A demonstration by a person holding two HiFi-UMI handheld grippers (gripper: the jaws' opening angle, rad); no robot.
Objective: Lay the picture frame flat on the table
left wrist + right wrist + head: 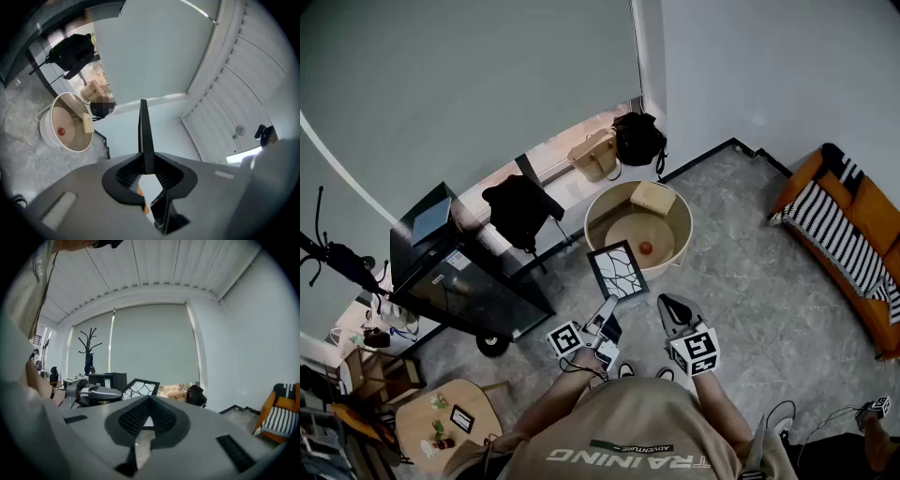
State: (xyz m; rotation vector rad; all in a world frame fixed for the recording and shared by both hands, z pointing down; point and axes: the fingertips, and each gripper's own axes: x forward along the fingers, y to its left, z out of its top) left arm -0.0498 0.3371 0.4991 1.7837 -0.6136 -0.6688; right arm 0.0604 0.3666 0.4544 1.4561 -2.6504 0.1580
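Overhead, the picture frame [617, 272] shows its pale face with dark branching lines turned up toward the head camera. Its long axis runs from the person toward the round tub [675, 246], and its far short edge lies just beside the tub's near rim. It is in the air, off the floor.

The left gripper [607, 306] has its jaws closed on the frame's near short edge. In the left gripper view the frame [144, 136] is seen edge-on, a thin dark blade rising straight out from between the pads, so its face cannot be made out there. The gripped strip is hidden inside the jaws.

The right gripper [671, 302] hangs on the tub's near side, just right of the frame and apart from it. Its jaws [150, 401] are together with nothing between them. In the right gripper view the frame [140, 388] shows beyond them as a slanted panel, its lower part cut off by the jaws' bulk.
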